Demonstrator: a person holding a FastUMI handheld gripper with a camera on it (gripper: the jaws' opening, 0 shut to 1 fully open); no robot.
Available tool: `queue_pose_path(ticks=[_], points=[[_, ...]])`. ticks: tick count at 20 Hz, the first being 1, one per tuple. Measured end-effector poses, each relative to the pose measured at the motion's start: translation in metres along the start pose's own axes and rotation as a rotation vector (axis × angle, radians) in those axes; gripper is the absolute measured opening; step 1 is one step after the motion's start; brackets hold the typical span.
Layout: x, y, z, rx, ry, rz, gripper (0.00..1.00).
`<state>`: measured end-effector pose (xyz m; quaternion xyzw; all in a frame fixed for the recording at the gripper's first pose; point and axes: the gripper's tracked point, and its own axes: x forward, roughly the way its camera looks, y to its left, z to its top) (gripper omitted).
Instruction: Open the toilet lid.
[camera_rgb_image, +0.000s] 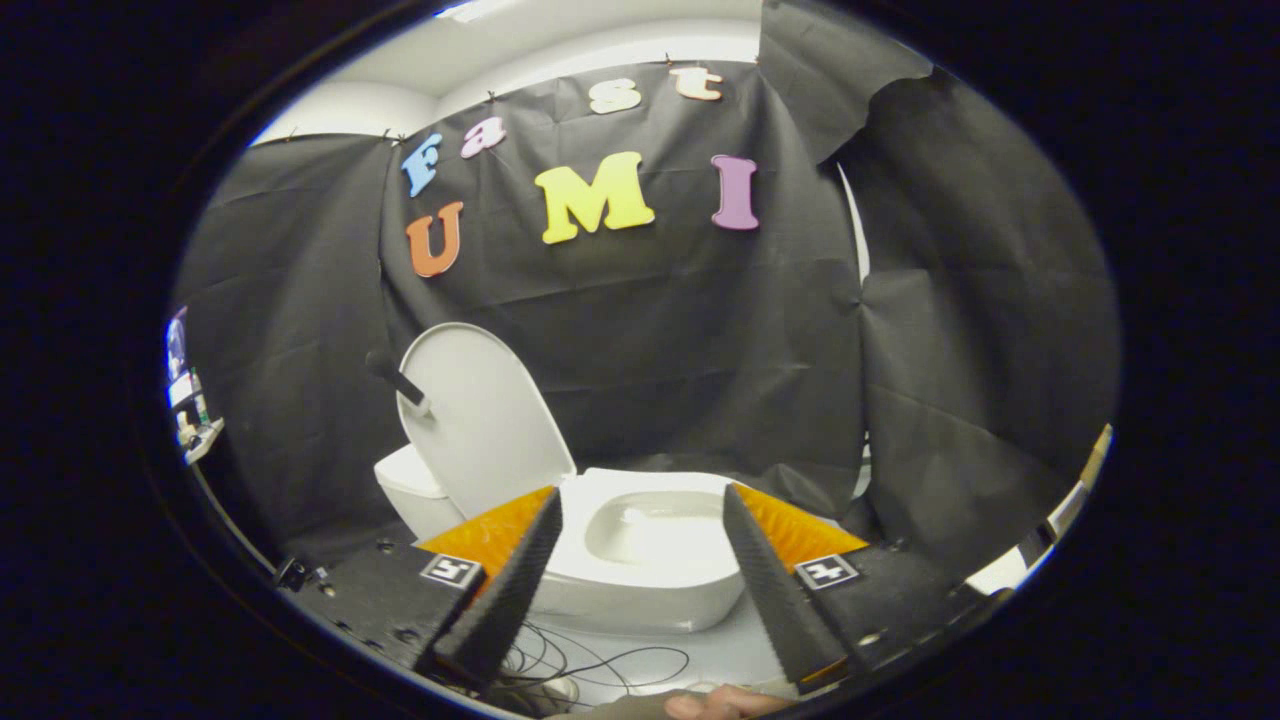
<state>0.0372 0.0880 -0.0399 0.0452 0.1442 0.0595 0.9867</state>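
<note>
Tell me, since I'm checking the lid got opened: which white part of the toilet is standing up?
The lid. It stands raised beyond the open gripper, leaning back over the tank, while the bowl lies flat and uncovered between the fingers.

Black cloth (650, 330) hangs as the booth's wall on all sides, creased and wrinkled, pinned along its top edge. One panel at the upper right sags forward (a narrow white gap shows beside it). Above the cloth runs a white wall and ceiling (560, 55), brightly lit. The floor (720, 650) is pale, with thin dark cables (590, 665) looping across it. At the far left, a cluttered shelf (190, 410) stands past the cloth's edge.
</note>
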Motion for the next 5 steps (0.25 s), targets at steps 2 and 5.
queue_pose_path(ticks=[2, 5], points=[[-0.012, -0.015, 0.002, 0.001, -0.013, -0.036, 0.97], [-0.027, -0.022, 0.007, -0.007, -0.056, -0.04, 1.0]])
